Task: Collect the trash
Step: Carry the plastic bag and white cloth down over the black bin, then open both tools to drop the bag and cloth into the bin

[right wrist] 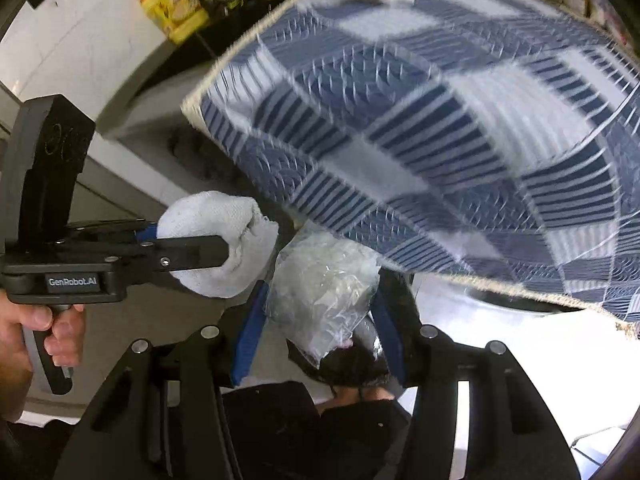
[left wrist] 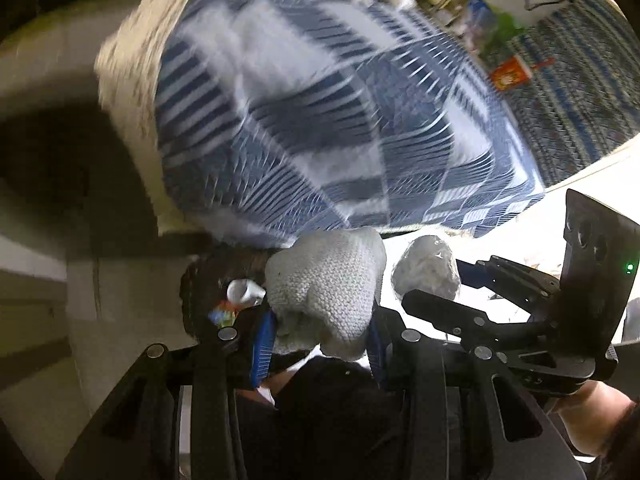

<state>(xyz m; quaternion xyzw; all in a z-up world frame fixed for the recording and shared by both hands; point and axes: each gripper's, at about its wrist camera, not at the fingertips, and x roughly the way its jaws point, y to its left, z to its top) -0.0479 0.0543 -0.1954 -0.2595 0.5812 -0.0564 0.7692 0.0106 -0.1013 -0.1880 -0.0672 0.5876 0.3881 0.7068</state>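
My left gripper (left wrist: 320, 328) is shut on a wad of white knitted cloth (left wrist: 328, 280); it also shows in the right wrist view (right wrist: 216, 240), held by the left gripper (right wrist: 224, 252). My right gripper (right wrist: 320, 320) is shut on a crumpled clear plastic wrapper (right wrist: 320, 292), which also appears in the left wrist view (left wrist: 426, 276) at the right gripper's tips (left wrist: 432, 284). Both hang beside a table covered with a blue and white checked cloth (left wrist: 304, 120) (right wrist: 440, 140). A dark bin (left wrist: 208, 292) with bits of trash sits below the left gripper.
Bottles and packets (left wrist: 480, 16) crowd the far table edge. A yellow oil jug (right wrist: 172, 8) stands on a counter. A blue woven rug (left wrist: 580, 92) covers the floor. A dark object (right wrist: 352, 364) lies under the right gripper. White floor (right wrist: 520, 340) spreads to the right.
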